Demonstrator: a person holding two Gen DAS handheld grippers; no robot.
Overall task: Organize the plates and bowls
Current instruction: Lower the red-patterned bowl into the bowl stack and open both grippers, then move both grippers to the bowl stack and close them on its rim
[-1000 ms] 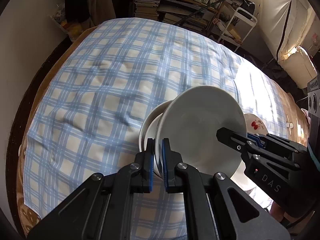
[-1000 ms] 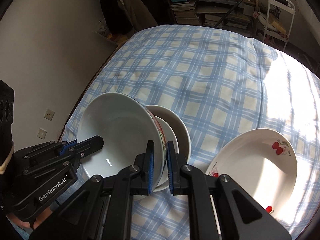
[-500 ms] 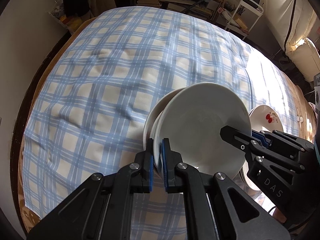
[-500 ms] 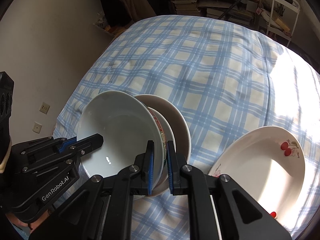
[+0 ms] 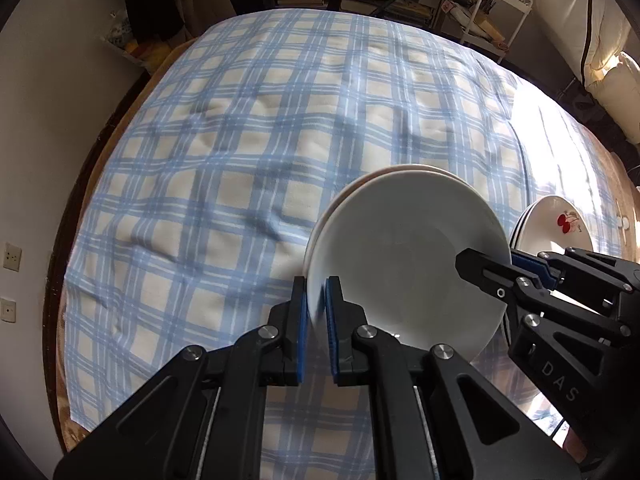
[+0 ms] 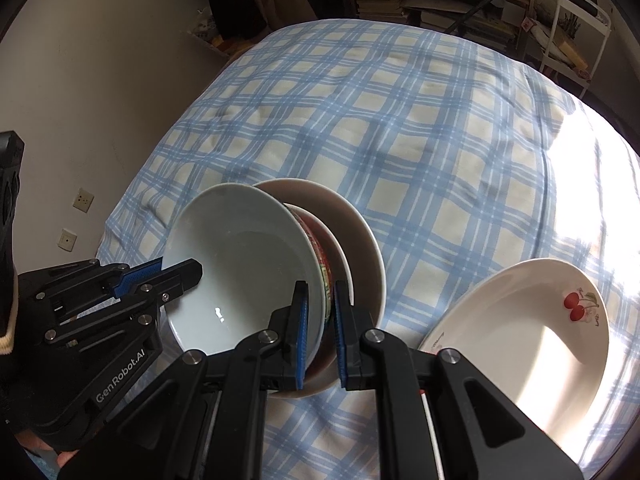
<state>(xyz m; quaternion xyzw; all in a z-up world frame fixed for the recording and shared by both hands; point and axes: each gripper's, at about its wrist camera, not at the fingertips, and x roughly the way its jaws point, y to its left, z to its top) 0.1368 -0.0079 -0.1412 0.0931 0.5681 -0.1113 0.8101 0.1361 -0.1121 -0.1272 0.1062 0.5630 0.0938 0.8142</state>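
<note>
Stacked bowls, a glossy pale white ceramic bowl [image 6: 244,276] foremost and a red-patterned bowl [image 6: 320,252] behind, sit tilted, rims clenched by the left gripper [image 5: 317,328] and the right gripper [image 6: 319,332].

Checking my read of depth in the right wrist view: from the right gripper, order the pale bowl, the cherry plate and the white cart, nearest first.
1. Pale bowl: clamped in the right gripper.
2. Cherry plate: lower right, on the cloth.
3. White cart: top right, beyond the table.

Cherry plate [image 6: 520,344] right of bowls [image 6: 244,272]
</note>
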